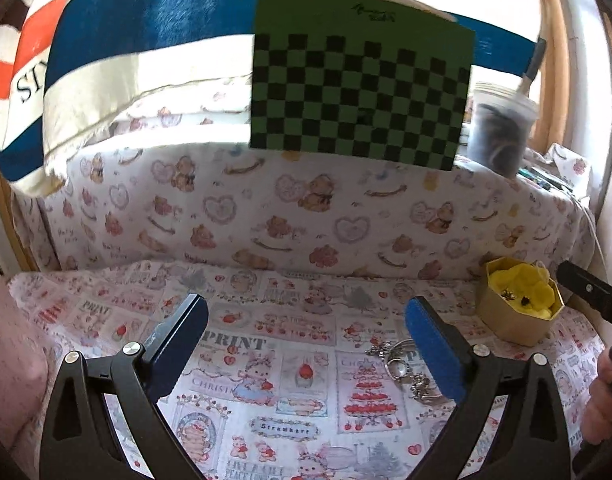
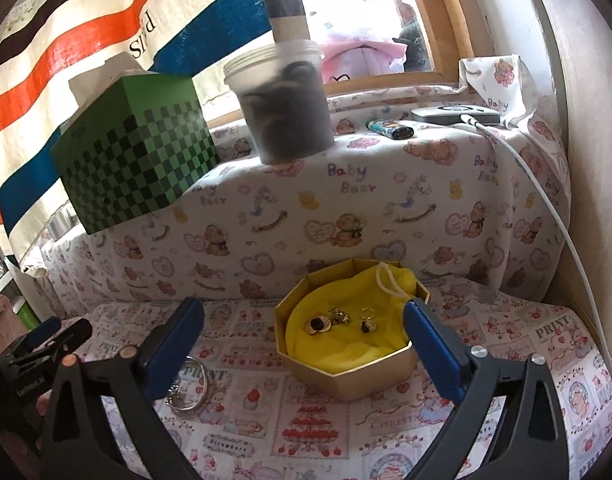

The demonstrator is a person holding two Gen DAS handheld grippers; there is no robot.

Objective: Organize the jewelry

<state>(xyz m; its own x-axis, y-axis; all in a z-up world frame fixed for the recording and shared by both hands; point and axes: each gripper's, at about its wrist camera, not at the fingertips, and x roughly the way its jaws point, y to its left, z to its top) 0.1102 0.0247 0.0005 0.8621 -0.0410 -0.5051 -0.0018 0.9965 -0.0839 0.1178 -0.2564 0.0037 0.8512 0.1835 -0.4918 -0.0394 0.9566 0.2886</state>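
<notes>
I see a green checkered box (image 2: pixel 133 152) at upper left on the bear-print ledge, a frosted plastic jar (image 2: pixel 283 102) just beside it, a lighter (image 2: pixel 390 129) and striped cloth (image 2: pixel 85 32) behind

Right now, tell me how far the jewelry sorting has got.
Partly done. Done: a few small gold pieces lie on the yellow cloth in the gold box. In hand: nothing; the left gripper and right gripper are both open and empty. Left: the silver bracelet lies on the tablecloth, outside the box, beside the left gripper's right finger.
</notes>
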